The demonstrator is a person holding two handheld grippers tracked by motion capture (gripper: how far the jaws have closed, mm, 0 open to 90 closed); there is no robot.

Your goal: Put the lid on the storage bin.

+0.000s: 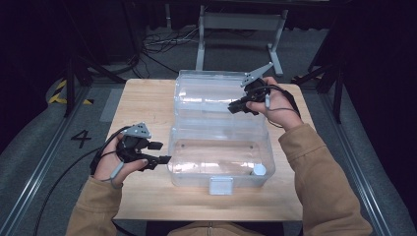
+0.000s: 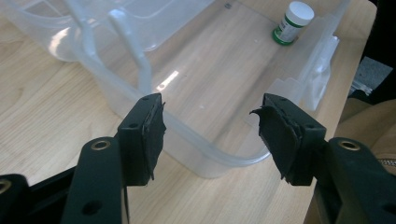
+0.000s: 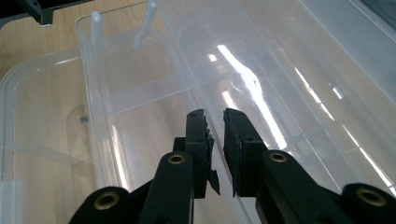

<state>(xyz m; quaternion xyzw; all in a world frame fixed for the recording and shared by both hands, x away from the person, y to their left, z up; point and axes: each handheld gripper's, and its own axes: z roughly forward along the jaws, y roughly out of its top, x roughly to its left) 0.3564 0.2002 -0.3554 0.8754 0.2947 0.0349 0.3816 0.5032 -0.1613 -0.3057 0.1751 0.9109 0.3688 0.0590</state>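
Note:
A clear plastic box (image 1: 222,147) lies open on the wooden table (image 1: 142,103), its lid (image 1: 211,88) folded back on the far side. A small white-capped bottle (image 1: 258,170) with a green label stands in the box's near right corner, also in the left gripper view (image 2: 292,22). My left gripper (image 1: 162,152) is open at the box's left end; in its own view (image 2: 210,126) the jaws stand wide on either side of the box's corner rim (image 2: 205,156) without touching it. My right gripper (image 1: 232,107) reaches over the lid from the right, and in its own view (image 3: 215,126) the jaws pinch a thin clear rim (image 3: 177,51) of the lid.
A white latch (image 1: 221,186) sticks out at the box's front edge. Bare tabletop lies left of the box and along the front. Cables (image 1: 162,42) and a metal frame (image 1: 241,29) are on the floor beyond the table.

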